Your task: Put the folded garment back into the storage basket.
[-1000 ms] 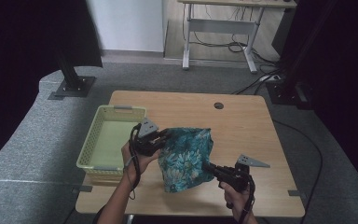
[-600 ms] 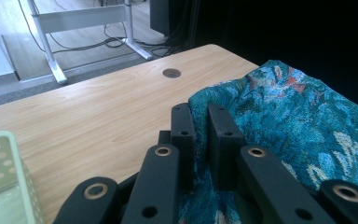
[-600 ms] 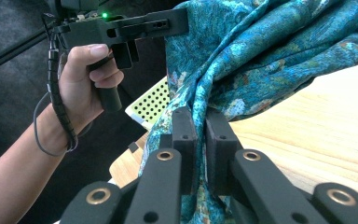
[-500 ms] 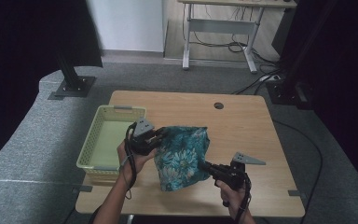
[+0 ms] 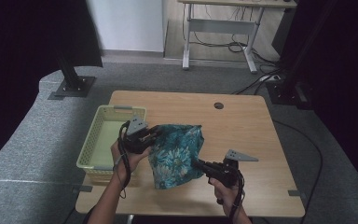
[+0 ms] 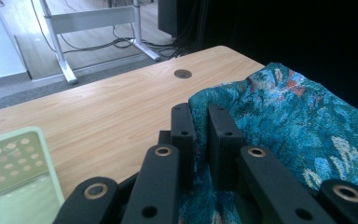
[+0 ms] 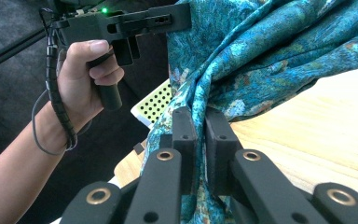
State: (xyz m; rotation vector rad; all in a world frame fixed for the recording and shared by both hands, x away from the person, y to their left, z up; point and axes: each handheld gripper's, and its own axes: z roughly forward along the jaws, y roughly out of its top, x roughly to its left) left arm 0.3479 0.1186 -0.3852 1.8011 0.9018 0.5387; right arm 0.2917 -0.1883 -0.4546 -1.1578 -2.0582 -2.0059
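The left hand-held gripper [image 5: 156,133] is clenched on the upper left edge of a teal flowered cloth [image 5: 177,151]; in the left gripper view the two black jaws stand close together with a fold of the cloth [image 6: 279,121] pinched between them. The right hand-held gripper [image 5: 196,163] grasps the same cloth at its lower right edge, and in the right gripper view its jaws pinch a twisted bunch of the fabric [image 7: 242,56] that rises up and away from them.

The cloth hangs between the two grippers, held up over the near left part of the counter [image 5: 242,126], crumpled and drooping, with its lower end close to the counter's front edge; whether it touches the wood there cannot be told from above. A pale green perforated basket [image 5: 91,149] sits at the counter's left edge, just beside the left hand [image 5: 128,156], and a corner of it shows in the left gripper view [image 6: 14,168]. In the right gripper view the left hand [image 7: 81,79] wraps the handle of its gripper, a coiled cable running down the wrist. A small round hole [image 5: 218,105] lies in the counter's far side, well apart from the cloth
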